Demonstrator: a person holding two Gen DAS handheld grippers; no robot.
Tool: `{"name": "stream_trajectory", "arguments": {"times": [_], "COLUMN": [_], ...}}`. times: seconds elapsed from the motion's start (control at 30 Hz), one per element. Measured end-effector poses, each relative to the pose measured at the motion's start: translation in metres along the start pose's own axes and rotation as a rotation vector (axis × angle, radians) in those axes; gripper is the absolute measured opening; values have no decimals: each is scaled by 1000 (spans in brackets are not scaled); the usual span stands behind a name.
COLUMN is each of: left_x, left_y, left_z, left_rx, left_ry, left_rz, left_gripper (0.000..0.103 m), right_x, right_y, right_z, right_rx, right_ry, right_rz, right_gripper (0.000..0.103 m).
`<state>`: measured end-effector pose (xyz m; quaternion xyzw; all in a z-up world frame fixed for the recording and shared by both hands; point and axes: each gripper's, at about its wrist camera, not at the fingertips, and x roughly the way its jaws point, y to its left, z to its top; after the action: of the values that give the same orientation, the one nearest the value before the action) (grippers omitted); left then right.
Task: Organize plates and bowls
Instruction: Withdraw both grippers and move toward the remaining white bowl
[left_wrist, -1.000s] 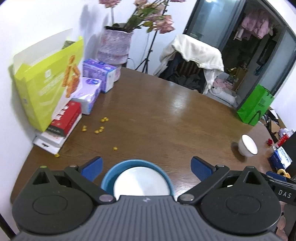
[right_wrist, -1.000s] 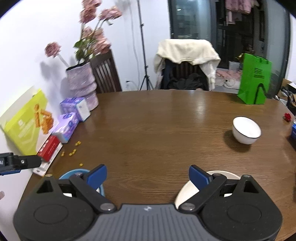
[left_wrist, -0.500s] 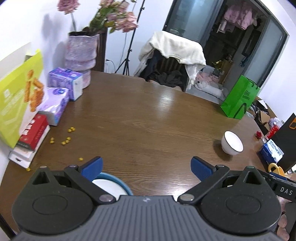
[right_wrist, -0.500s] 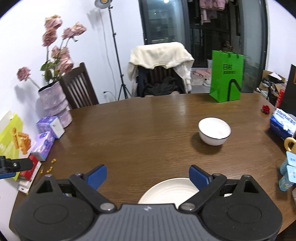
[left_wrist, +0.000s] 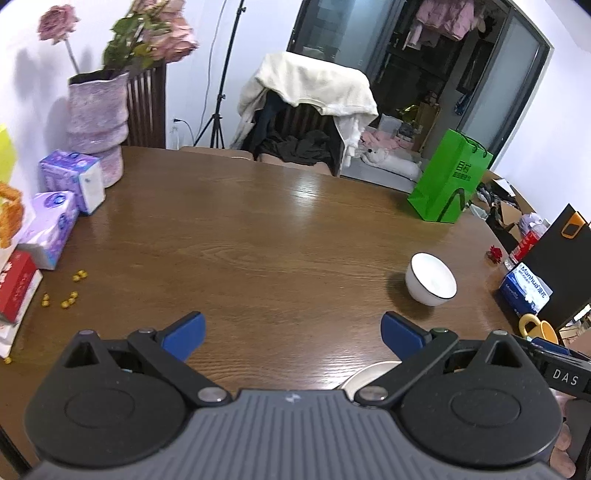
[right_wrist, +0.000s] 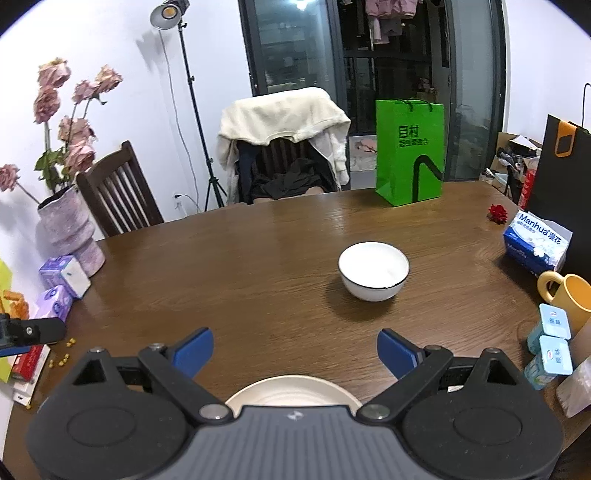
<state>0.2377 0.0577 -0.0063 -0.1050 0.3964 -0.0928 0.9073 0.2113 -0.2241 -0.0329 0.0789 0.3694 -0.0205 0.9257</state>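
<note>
A white bowl with a dark rim (right_wrist: 373, 271) stands on the brown table, ahead of my right gripper (right_wrist: 294, 350), which is open and empty. A cream plate (right_wrist: 291, 391) lies just under the right gripper, near the table's front edge. In the left wrist view my left gripper (left_wrist: 293, 334) is open and empty; the same bowl (left_wrist: 430, 278) is ahead to its right, and the plate's rim (left_wrist: 369, 373) shows under its right finger. The blue plate is out of view.
Green paper bag (right_wrist: 409, 149) at the back. Tissue pack (right_wrist: 537, 242), yellow mug (right_wrist: 567, 295) and yogurt cups (right_wrist: 550, 343) on the right. Purple tissue packs (left_wrist: 70, 184), vase (left_wrist: 98, 125), red box and yellow crumbs (left_wrist: 68, 301) on the left. Draped chair (right_wrist: 284, 147) behind the table.
Both grippers swung to the right. The blue plate left the left wrist view; the cream plate and white bowl came to the centre of the right view. Both grippers stayed open.
</note>
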Motion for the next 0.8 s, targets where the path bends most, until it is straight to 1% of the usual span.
{"name": "stream_trajectory", "arguments": {"times": [0.33, 0.8], "left_x": [40, 103], "left_y": [-44, -101], "left_z": [12, 28], "left_rx": [26, 57], "left_ry": [27, 76], "left_rz": [-32, -20], "left_gripper": [103, 103], "right_x": [23, 76], "right_y": [-40, -89], "right_z": [19, 43], "right_rx": [16, 21], "right_ry": [10, 58], "right_rz": [-31, -22], "right_gripper": [96, 96]}}
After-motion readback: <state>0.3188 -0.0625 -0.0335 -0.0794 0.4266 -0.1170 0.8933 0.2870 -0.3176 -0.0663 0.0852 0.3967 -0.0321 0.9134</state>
